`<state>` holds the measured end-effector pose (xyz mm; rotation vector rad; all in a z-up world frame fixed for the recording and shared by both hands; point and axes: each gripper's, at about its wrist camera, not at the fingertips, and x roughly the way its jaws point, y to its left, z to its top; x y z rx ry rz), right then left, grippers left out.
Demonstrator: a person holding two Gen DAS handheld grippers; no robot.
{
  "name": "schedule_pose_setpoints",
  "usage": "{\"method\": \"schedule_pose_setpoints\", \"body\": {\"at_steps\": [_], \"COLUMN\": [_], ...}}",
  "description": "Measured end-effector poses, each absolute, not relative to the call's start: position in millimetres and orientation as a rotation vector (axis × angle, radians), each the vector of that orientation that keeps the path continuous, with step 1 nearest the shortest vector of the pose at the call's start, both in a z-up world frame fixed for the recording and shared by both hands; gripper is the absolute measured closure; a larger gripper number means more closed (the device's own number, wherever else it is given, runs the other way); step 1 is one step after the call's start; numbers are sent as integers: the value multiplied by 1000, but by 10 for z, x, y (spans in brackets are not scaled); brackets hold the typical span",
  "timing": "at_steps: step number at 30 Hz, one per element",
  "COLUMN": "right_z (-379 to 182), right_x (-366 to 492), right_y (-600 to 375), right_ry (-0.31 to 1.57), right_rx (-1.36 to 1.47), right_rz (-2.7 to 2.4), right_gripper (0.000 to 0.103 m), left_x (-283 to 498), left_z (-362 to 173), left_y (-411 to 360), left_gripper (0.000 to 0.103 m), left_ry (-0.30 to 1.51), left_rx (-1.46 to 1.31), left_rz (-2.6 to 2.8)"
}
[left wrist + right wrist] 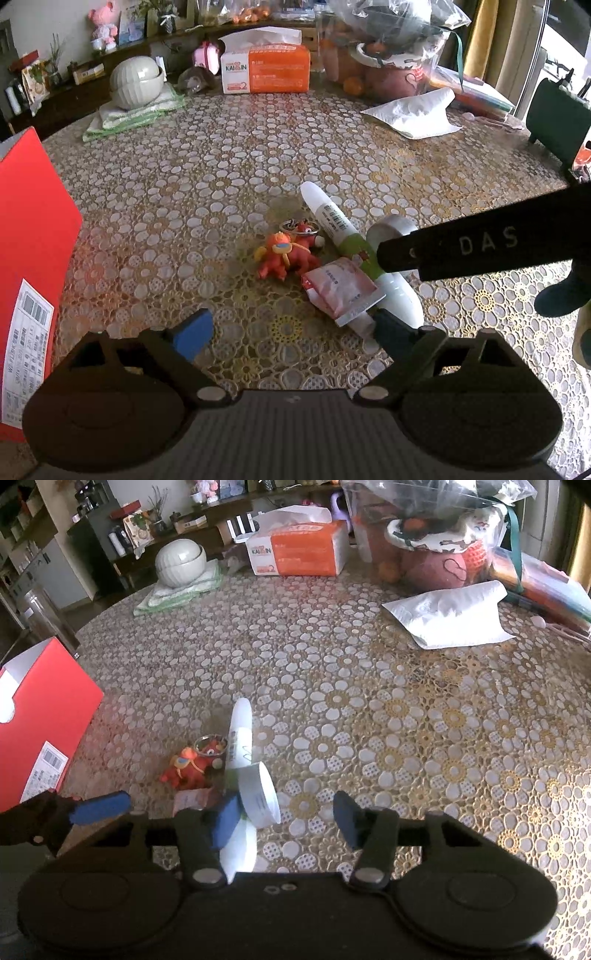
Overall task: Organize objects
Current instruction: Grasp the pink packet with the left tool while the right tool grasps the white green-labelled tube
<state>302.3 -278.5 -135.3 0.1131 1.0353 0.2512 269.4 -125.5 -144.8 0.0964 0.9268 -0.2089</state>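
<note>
A small pile lies on the lace-patterned table: a white and green tube [334,225], a red and orange toy keychain [286,253], a pink sachet [338,290] and a round white jar [258,794]. The tube [240,734] and keychain [188,764] also show in the right wrist view. My left gripper [291,325] is open just in front of the pile, its right finger beside the sachet. My right gripper [288,816] is open around the jar, which lies tilted against its left finger. The right gripper's black finger [480,247] reaches over the tube in the left wrist view.
A red cardboard box [26,258] stands at the left. At the back are an orange tissue pack [266,68], a white ribbed lidded bowl [136,81] on folded cloths, a plastic bag of items [388,48] and a white paper bag [413,110].
</note>
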Motion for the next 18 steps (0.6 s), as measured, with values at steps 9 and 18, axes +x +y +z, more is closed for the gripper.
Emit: {"method": "schedule_pose_setpoints", "body": {"at_steps": [9, 18], "right_z": [-1332, -1248], "right_x": [2999, 2837], "right_y": [-2766, -2791], "right_ry": [1020, 1007], "right_rx": [106, 96], "right_rz": [253, 230], "right_gripper": [82, 91], "left_x": [2577, 2563], "left_z": [-1383, -1345], "left_y": [-1408, -1128], "left_gripper": [73, 83], "left_ry": [900, 941], "left_rx": [151, 36], "left_rz": [-287, -250]}}
